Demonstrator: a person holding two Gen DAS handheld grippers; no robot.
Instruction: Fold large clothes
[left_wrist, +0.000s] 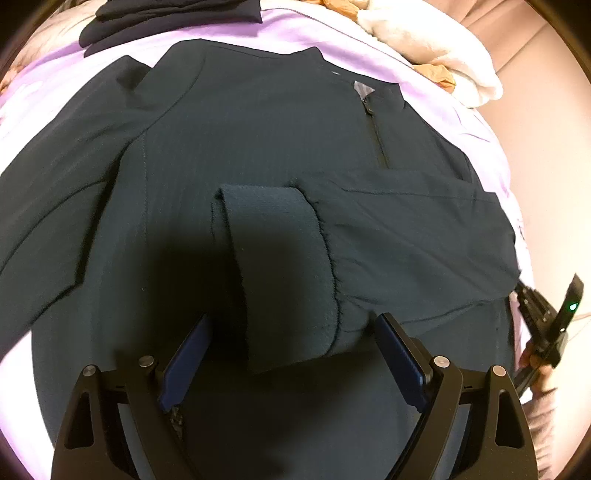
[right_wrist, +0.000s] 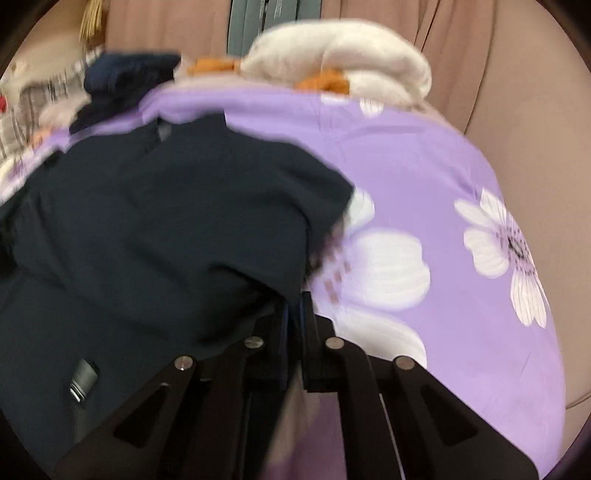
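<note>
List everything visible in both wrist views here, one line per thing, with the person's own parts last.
jacket: one, dark teal, spread on the bedsheet, one sleeve folded across the front
bedsheet: one, purple with white flowers, under the jacket
folded dark clothes: one pile, navy, far edge
white blanket: one, cream, far edge
orange fabric: some, under the blanket
left tongs: open, above the cuff
right tongs: shut at the jacket's edge
hand: one, holding the right tongs
</note>
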